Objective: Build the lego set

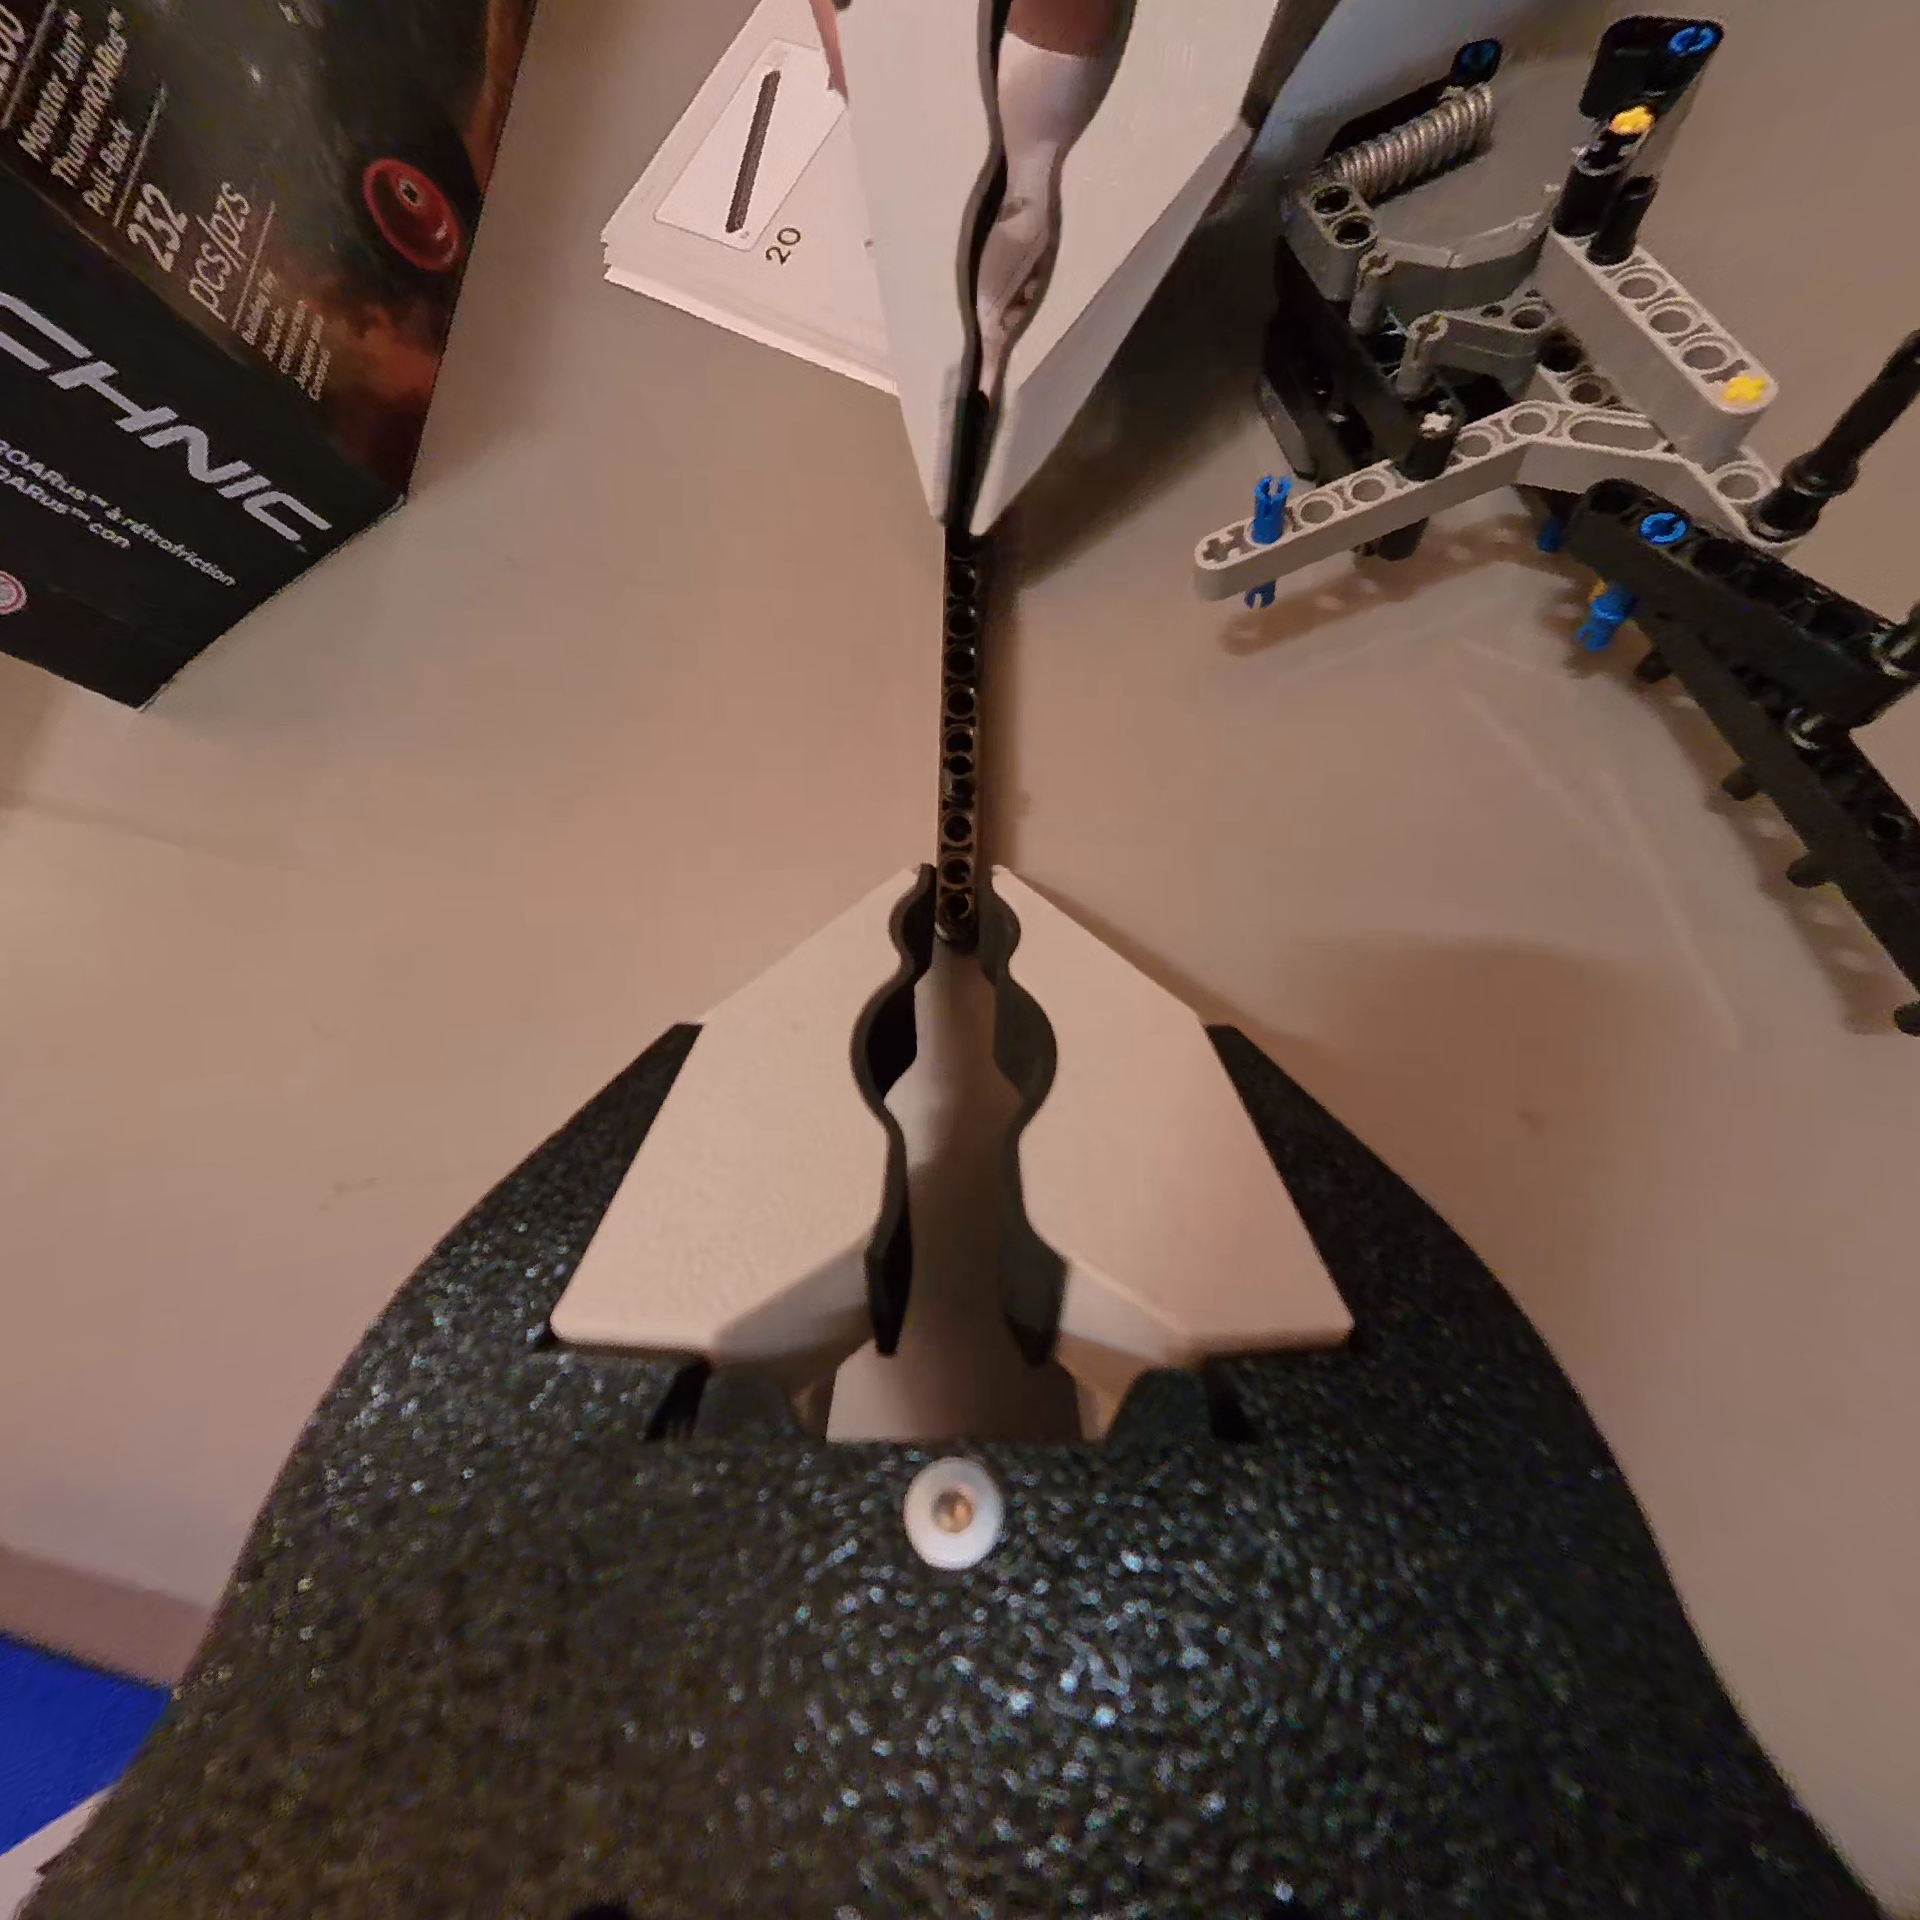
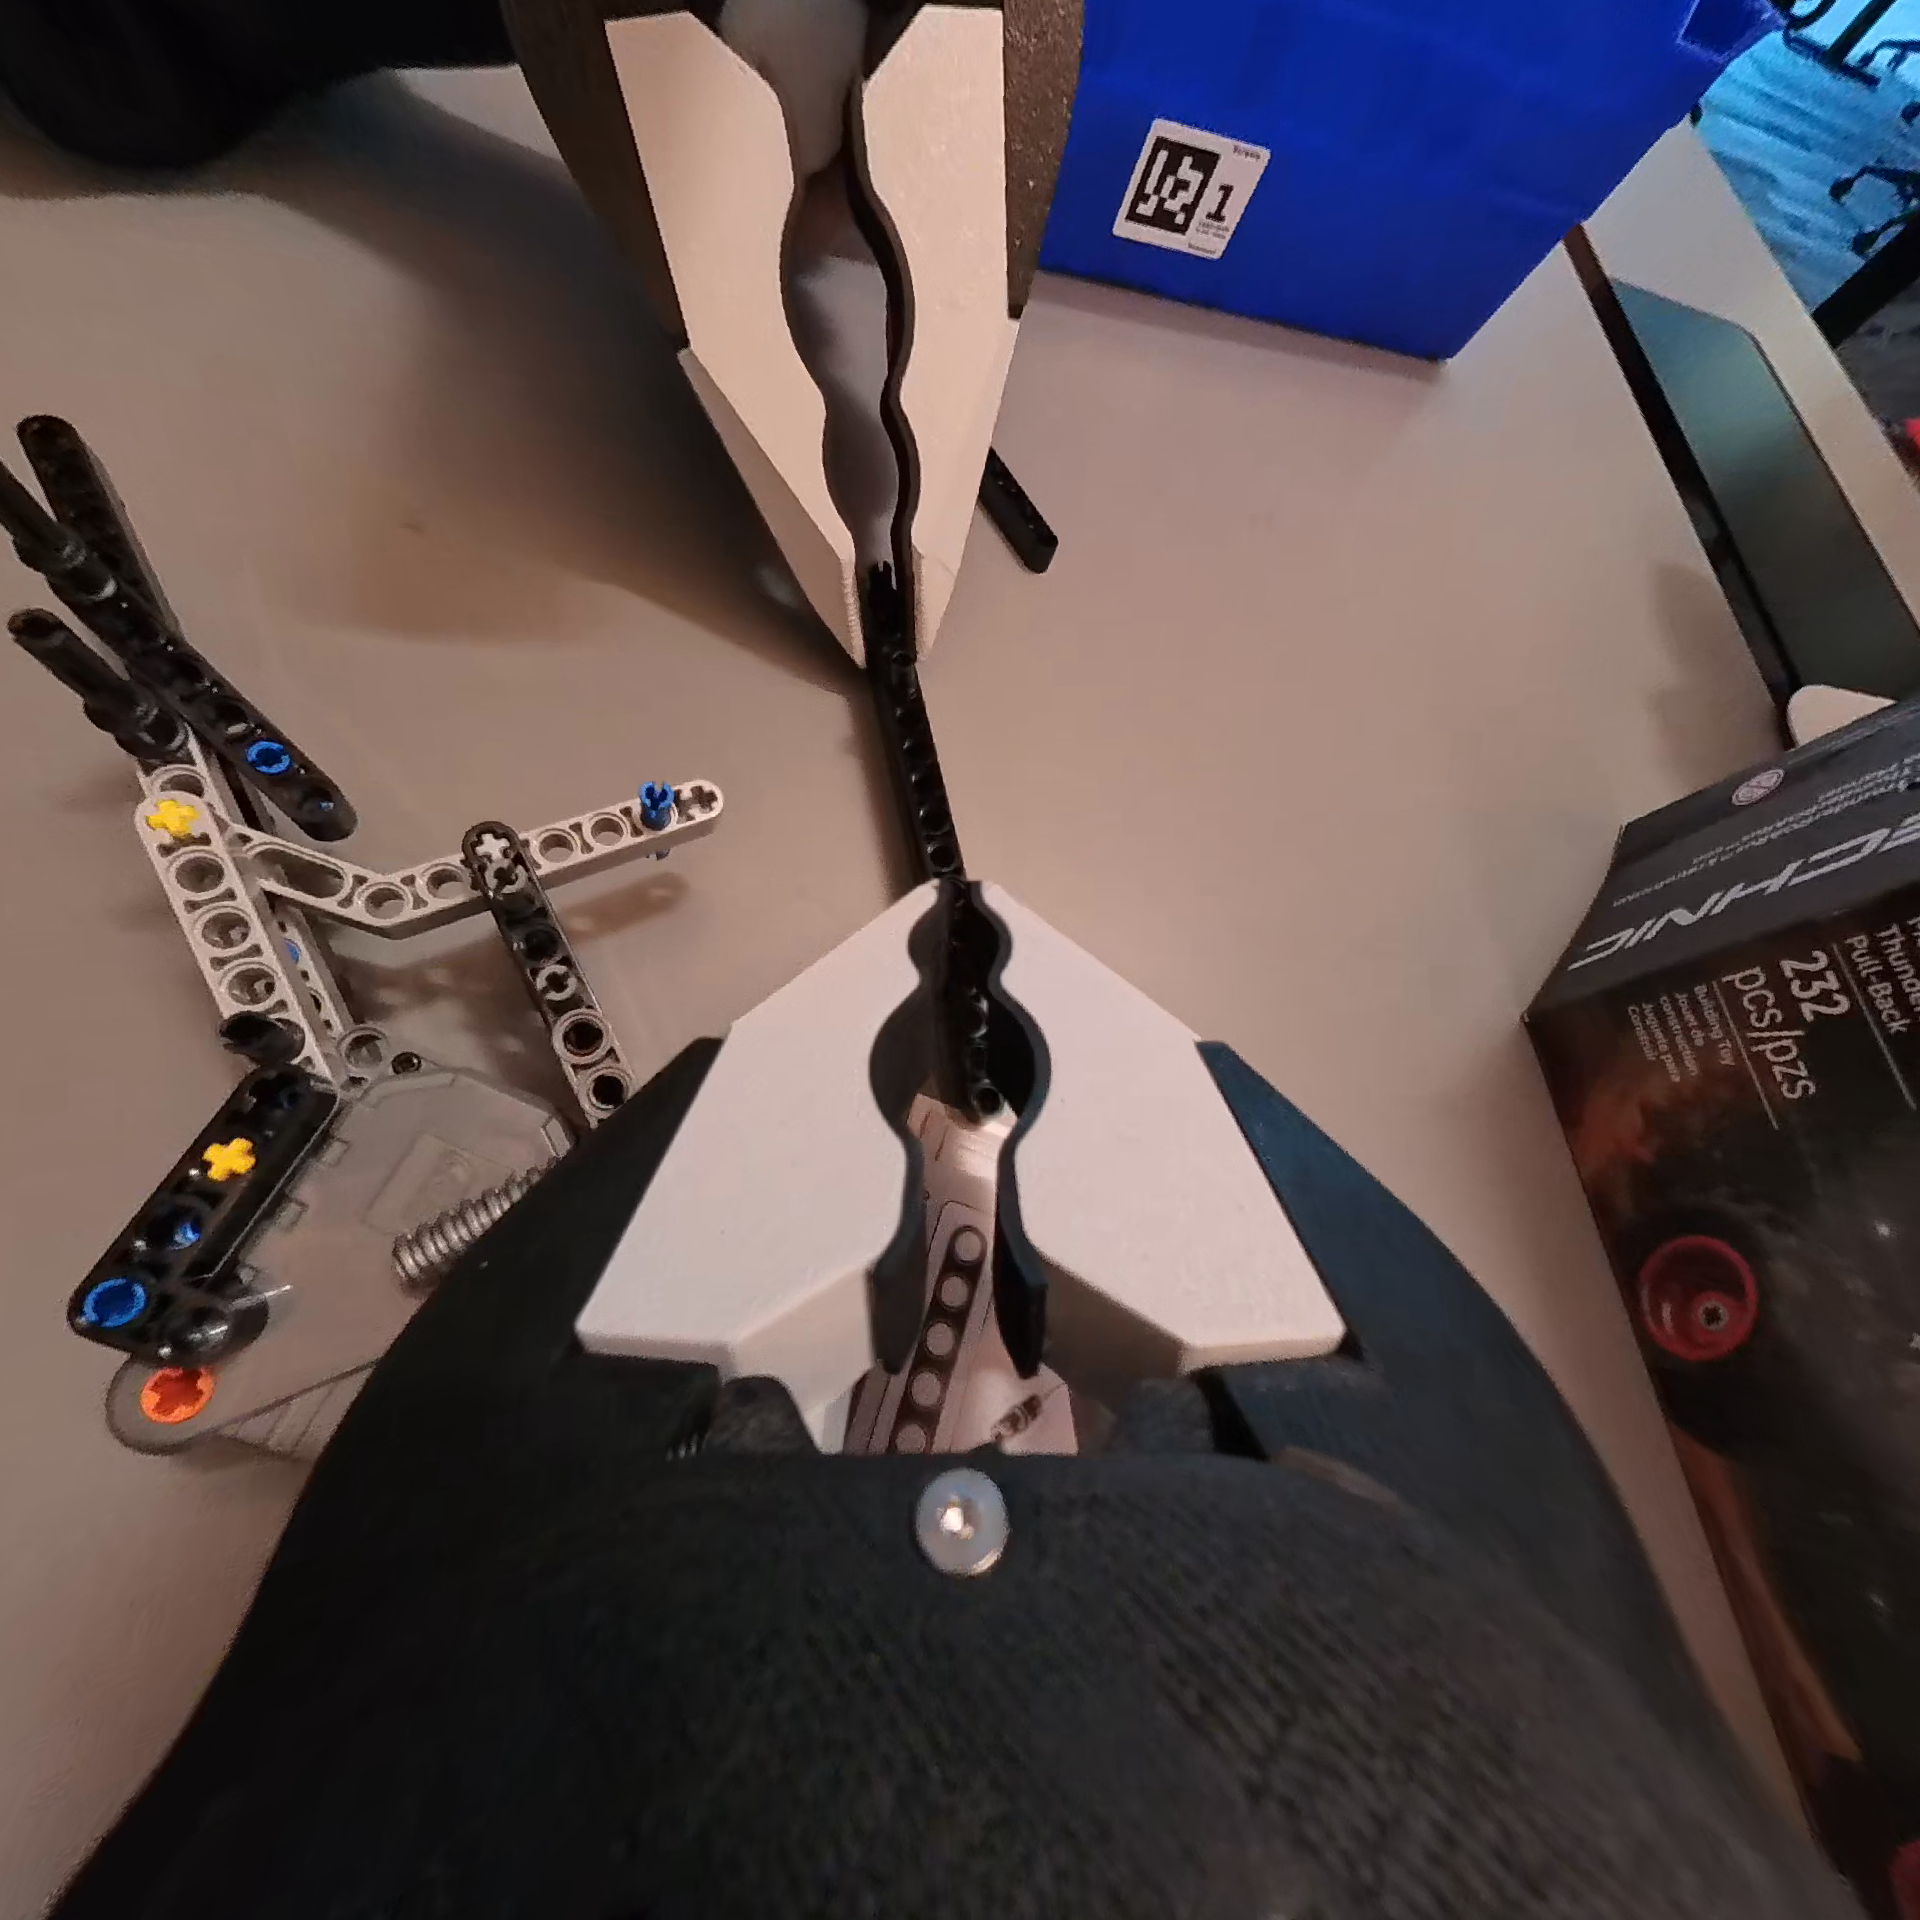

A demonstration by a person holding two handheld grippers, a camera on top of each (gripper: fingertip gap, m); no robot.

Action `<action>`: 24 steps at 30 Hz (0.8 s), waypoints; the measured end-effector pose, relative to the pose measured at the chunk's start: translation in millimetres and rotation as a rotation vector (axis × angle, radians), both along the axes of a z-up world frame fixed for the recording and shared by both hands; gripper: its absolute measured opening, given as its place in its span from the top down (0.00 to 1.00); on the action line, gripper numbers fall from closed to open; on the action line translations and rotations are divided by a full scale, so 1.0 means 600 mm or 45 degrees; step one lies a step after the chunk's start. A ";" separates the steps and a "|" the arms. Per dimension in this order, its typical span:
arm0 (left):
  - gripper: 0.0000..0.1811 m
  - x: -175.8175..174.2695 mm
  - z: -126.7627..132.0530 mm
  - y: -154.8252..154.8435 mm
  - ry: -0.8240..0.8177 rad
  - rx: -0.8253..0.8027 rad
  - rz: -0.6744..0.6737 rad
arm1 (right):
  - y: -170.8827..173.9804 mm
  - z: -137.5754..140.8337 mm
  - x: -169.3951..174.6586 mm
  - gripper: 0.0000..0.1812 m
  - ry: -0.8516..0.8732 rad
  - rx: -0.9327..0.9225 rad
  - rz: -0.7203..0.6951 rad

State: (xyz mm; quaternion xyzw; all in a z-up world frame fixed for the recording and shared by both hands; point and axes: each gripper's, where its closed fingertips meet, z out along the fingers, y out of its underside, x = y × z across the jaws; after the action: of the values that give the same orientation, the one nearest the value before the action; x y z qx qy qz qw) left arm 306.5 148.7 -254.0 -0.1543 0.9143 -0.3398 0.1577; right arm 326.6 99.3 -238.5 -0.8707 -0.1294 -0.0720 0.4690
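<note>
A long black beam with holes point(image 1: 961, 707) is held level above the table, one end in each gripper. My left gripper point(image 1: 961, 914) is shut on its near end. My right gripper point(image 1: 966, 520) faces it, shut on the far end. In the right wrist view the same beam point(image 2: 914, 769) runs from my right gripper point(image 2: 958, 904) to my left gripper point(image 2: 888, 634). The partly built model point(image 1: 1507, 343), grey and black beams with blue and yellow pins and a metal spring, lies on the table to one side point(image 2: 343, 935).
The set's dark box point(image 1: 156, 312) stands on the beige table point(image 1: 520, 935); it also shows in the right wrist view point(image 2: 1766, 1091). The instruction booklet point(image 1: 748, 197) lies beyond the beam. A blue box with a square tag point(image 2: 1351, 156) and a short black beam point(image 2: 1023, 520) are behind my left gripper. There is about 7 centimetres between the tips of the two grippers.
</note>
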 end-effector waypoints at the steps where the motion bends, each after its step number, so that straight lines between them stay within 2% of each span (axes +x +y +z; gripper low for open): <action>1: 0.97 0.001 0.003 -0.001 -0.012 -0.007 -0.002 | 0.001 0.000 0.002 1.00 -0.004 0.002 -0.006; 4: 0.97 0.002 0.007 -0.001 -0.032 -0.014 -0.001 | 0.001 0.002 0.004 1.00 -0.011 0.013 -0.015; 5: 0.97 0.002 0.007 -0.001 -0.037 -0.014 -0.005 | 0.002 0.005 0.008 0.95 -0.023 0.025 -0.034; 6: 0.97 0.002 0.008 -0.002 -0.044 -0.016 -0.007 | 0.001 0.005 0.008 0.85 -0.023 0.024 -0.038; 7: 0.97 0.003 0.010 -0.002 -0.054 -0.019 -0.006 | -0.001 0.002 0.006 0.83 -0.010 0.006 -0.030; 8: 0.97 0.004 0.012 -0.003 -0.063 -0.022 -0.006 | -0.001 -0.003 0.004 0.85 0.001 -0.014 -0.020; 10: 0.97 0.004 0.014 -0.004 -0.067 -0.033 -0.009 | 0.000 -0.007 0.004 0.95 -0.028 -0.031 -0.014; 11: 0.97 0.004 0.013 -0.004 -0.067 -0.032 -0.009 | 0.002 -0.006 0.006 0.96 -0.054 -0.022 -0.020; 19: 0.96 0.001 0.001 -0.003 -0.023 -0.019 0.000 | 0.001 -0.015 0.001 0.97 -0.038 -0.067 0.005; 24: 0.87 0.008 0.013 0.001 -0.019 -0.066 0.071 | 0.000 0.006 0.013 0.97 0.023 0.015 -0.066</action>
State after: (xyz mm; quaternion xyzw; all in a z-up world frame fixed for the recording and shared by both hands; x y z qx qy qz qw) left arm 311.1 149.1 -246.3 -0.1811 0.8993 -0.3599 0.1699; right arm 334.5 99.4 -235.1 -0.8716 -0.1022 -0.0769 0.4733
